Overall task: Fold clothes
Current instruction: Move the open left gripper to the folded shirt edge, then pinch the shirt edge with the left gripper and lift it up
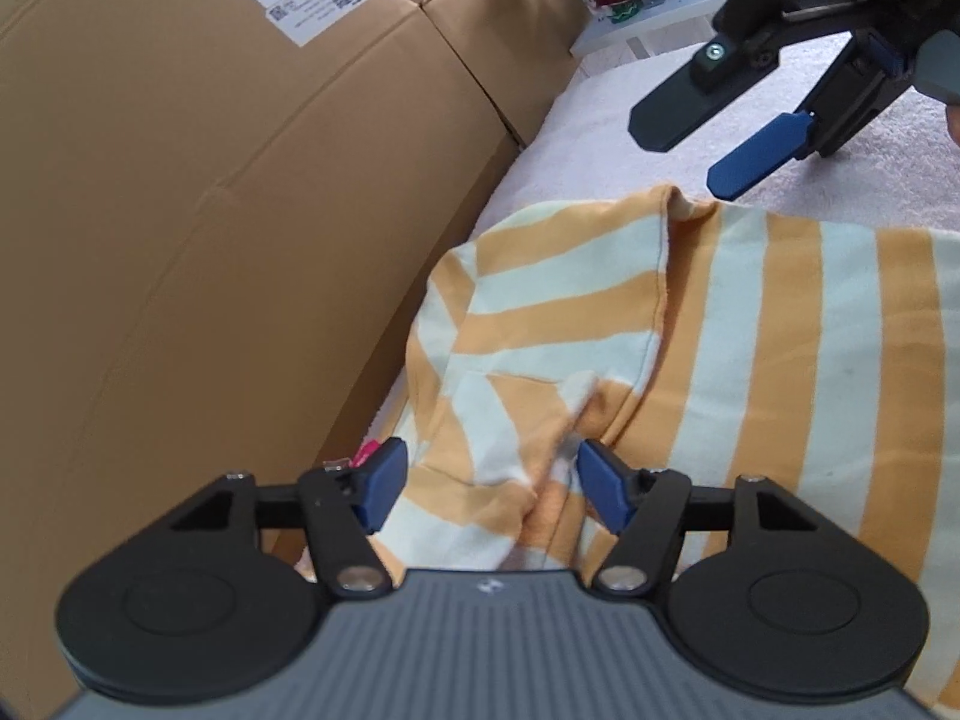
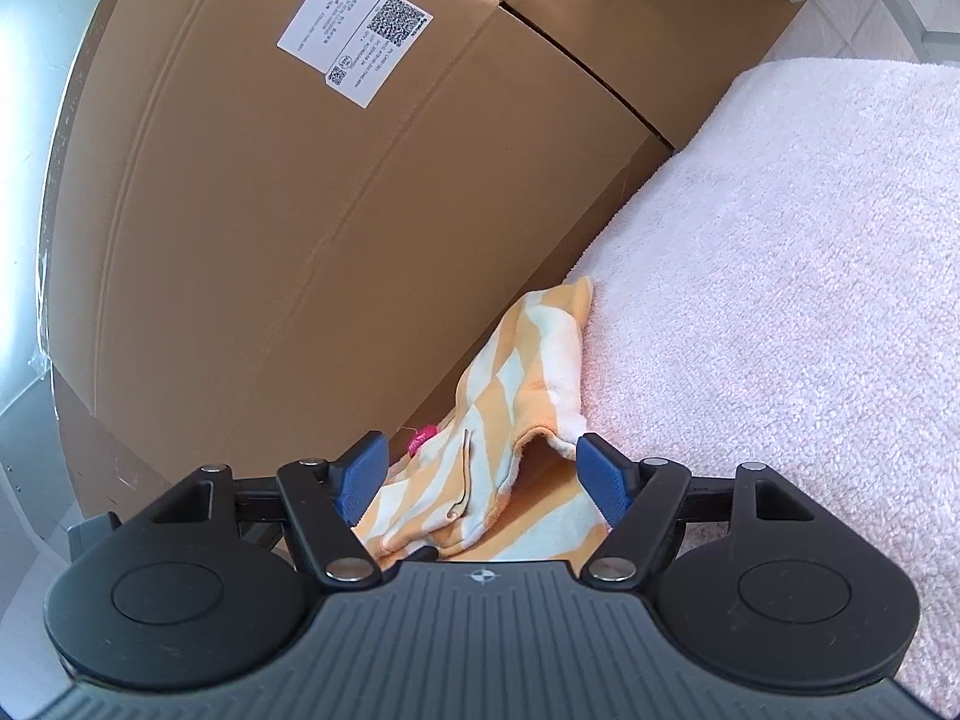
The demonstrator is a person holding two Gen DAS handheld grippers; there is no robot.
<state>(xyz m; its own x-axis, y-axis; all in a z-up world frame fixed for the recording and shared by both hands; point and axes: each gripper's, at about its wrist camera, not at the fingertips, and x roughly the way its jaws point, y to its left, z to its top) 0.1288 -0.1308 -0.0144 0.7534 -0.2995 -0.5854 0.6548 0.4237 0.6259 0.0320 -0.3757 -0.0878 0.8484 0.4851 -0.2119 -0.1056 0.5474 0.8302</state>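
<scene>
1. Landmark: cardboard box (image 2: 252, 228). It walls off one whole side; the pink towel (image 2: 780, 300) surface butts right against its base. Away from the box the towel is bare, open room.
2. Striped garment (image 1: 750, 360), orange and white, lies on the towel with one edge bunched tight against the box foot. A small pink tag (image 2: 422, 438) sits in that crevice.
3. Left wrist view only: right gripper (image 1: 696, 150) seen from outside, above the garment's far edge, farther from the box than the bunched edge. Also a white shelf (image 1: 636, 24) with a red plant past the box end.
4. Right wrist view only: a folded-over flap of garment running along the box.
5. Left gripper (image 1: 489, 480): jaws apart, cloth ridge between them, pads not pressing.
6. Right gripper: jaws apart over the flap, gripping nothing.
</scene>
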